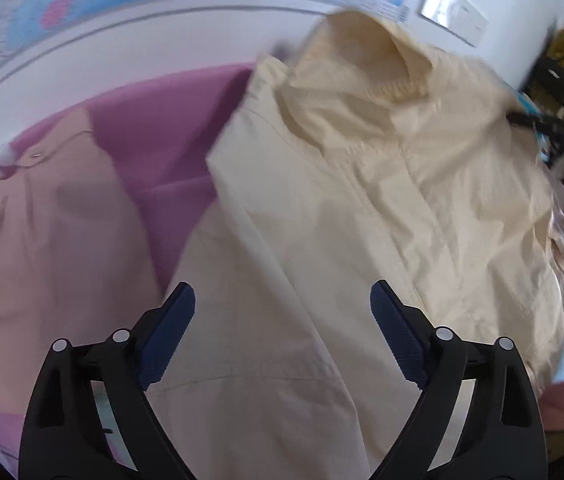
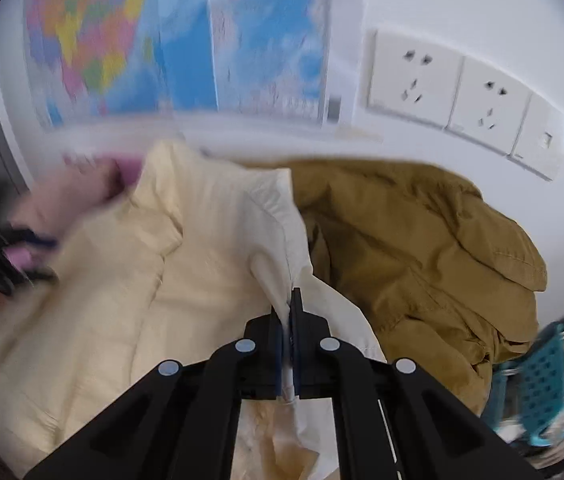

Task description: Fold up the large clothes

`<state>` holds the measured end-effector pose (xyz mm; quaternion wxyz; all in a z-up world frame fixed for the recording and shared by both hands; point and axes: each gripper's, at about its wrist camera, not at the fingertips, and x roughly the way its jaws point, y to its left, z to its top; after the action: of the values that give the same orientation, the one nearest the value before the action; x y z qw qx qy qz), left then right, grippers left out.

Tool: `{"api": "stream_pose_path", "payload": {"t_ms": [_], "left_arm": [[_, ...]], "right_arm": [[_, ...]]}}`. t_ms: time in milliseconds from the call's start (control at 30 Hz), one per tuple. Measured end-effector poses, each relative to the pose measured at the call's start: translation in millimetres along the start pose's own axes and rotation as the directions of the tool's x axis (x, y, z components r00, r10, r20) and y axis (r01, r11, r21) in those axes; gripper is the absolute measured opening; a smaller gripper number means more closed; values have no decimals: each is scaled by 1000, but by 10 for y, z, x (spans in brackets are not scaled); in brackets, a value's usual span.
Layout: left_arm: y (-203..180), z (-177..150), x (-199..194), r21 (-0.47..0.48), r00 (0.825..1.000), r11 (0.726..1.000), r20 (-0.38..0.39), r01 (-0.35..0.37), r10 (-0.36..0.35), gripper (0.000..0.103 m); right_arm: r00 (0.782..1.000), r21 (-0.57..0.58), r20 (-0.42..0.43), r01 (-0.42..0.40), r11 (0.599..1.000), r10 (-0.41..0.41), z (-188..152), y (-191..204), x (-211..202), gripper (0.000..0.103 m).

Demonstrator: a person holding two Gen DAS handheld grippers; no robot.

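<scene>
A large cream hooded jacket (image 1: 361, 208) lies spread on the pink bed cover (image 1: 170, 148), its hood toward the wall. My left gripper (image 1: 282, 316) is open and empty, its blue pads just above the jacket's lower part. My right gripper (image 2: 290, 320) is shut on a pinched fold of the cream jacket (image 2: 114, 280) near its right edge, lifting the cloth a little. In the right wrist view the left gripper (image 2: 10, 256) shows blurred at the far left.
A peach garment (image 1: 42, 240) lies left of the jacket. A mustard-brown jacket (image 2: 421, 248) is heaped to the right. A teal perforated basket (image 2: 549, 380) stands at the right edge. The wall behind holds a map (image 2: 186, 40) and sockets (image 2: 453, 92).
</scene>
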<state>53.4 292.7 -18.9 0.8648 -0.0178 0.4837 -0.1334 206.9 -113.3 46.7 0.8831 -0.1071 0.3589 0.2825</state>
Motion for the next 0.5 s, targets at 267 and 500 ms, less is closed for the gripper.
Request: {"api": "stream_pose_path", "payload": {"t_ms": [267, 500], "left_arm": [[-111, -24, 311, 84, 987, 989, -94, -125, 133, 6], [6, 122, -582, -23, 986, 998, 158, -59, 62, 10]], "right_arm": [[996, -27, -7, 89, 996, -89, -100, -56, 105, 3], [993, 36, 61, 96, 995, -98, -183, -192, 40, 3]]}}
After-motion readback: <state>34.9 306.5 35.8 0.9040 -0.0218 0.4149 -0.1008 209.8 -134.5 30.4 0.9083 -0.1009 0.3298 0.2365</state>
